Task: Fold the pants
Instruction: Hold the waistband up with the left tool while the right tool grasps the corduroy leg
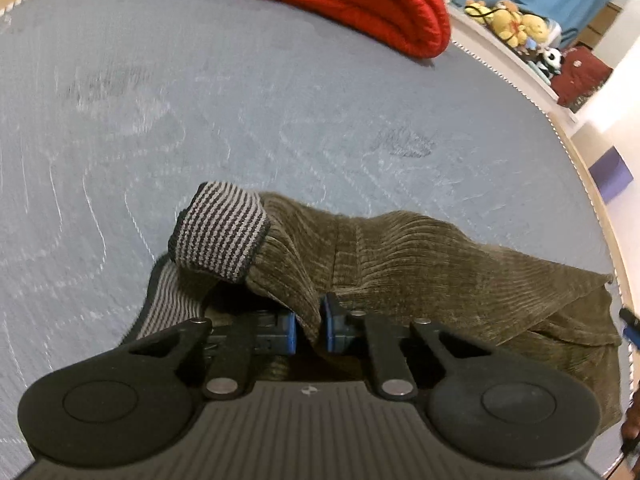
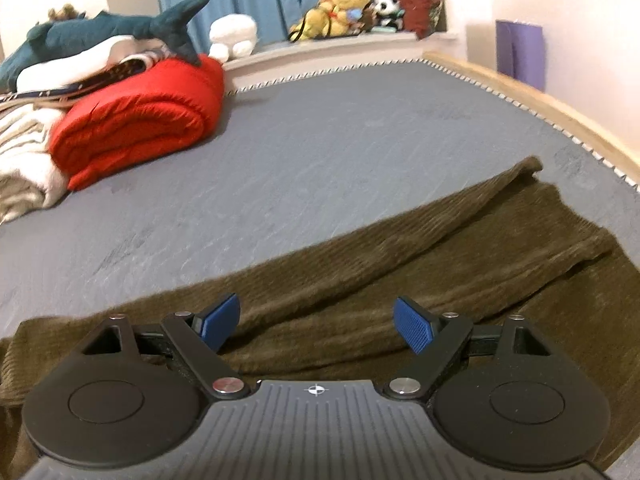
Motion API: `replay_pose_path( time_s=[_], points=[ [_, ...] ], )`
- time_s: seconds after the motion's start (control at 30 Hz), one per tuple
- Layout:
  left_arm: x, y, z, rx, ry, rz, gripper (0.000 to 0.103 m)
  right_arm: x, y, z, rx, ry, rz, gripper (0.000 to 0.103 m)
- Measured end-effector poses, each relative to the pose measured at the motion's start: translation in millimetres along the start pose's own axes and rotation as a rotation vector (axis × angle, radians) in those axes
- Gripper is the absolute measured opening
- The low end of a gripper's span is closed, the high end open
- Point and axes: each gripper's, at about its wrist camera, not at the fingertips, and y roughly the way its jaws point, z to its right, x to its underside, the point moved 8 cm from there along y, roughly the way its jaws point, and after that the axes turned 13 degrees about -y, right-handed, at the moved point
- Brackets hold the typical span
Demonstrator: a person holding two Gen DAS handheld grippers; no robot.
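Note:
Olive-brown corduroy pants (image 1: 420, 256) with a grey-and-black striped waistband (image 1: 222, 230) lie on the grey bed (image 1: 240, 100). My left gripper (image 1: 310, 330) is shut on a fold of the corduroy near the waistband and lifts it a little off the bed. In the right wrist view the pant legs (image 2: 400, 264) stretch flat toward the right. My right gripper (image 2: 316, 322) is open and empty, just above the legs.
A folded red quilt (image 2: 140, 116) and a pile of blankets with a plush shark (image 2: 100, 32) sit at the far left of the bed. Stuffed toys (image 2: 344, 8) line the window ledge. The wooden bed edge (image 2: 540, 100) runs along the right.

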Motion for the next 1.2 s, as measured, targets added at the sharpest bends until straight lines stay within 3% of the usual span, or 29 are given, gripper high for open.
replay_pose_path(
  time_s=[0.03, 0.1, 0.2, 0.37, 0.47, 0.67, 0.77, 0.87, 1.0, 1.2],
  points=[
    [0.3, -0.7, 0.8, -0.001, 0.007, 0.0, 0.014, -3.3, 1.8, 5.5, 0.019, 0.004, 0.015, 0.077],
    [2.5, -0.1, 1.2, -0.007, 0.013, -0.008, 0.014, -8.1, 8.7, 18.7, 0.048, 0.029, 0.032, 0.06],
    [4.2, 2.2, -0.7, -0.012, 0.016, -0.02, 0.015, -10.4, 27.0, 42.0, 0.064, 0.105, 0.033, 0.05],
    [1.5, 3.0, -0.1, -0.015, 0.031, -0.023, 0.016, -10.9, 53.8, 82.5, 0.109, 0.202, 0.051, 0.053],
    [-0.9, 4.4, -0.5, -0.016, 0.028, -0.019, 0.016, -3.6, 68.5, 111.9, 0.115, 0.305, 0.043, 0.071],
    [-3.4, 5.1, 1.4, -0.019, 0.026, -0.006, 0.016, 25.9, 103.8, 155.9, 0.125, 0.494, -0.013, 0.072],
    [-2.6, 5.5, 2.0, -0.023, 0.029, -0.005, 0.016, 28.7, 118.9, 162.2, 0.076, 0.558, 0.011, 0.072],
    [-0.8, 6.8, 2.6, -0.031, 0.041, -0.005, 0.016, 23.1, 129.3, 161.0, 0.037, 0.567, 0.044, 0.067],
    [0.8, 10.0, 2.1, -0.039, 0.049, -0.009, 0.016, 19.5, 150.4, 157.9, 0.038, 0.516, 0.017, 0.048],
    [-0.6, 11.6, 4.0, -0.041, 0.054, -0.004, 0.016, 18.8, 162.3, 160.9, 0.054, 0.509, 0.014, 0.04]
  ],
)
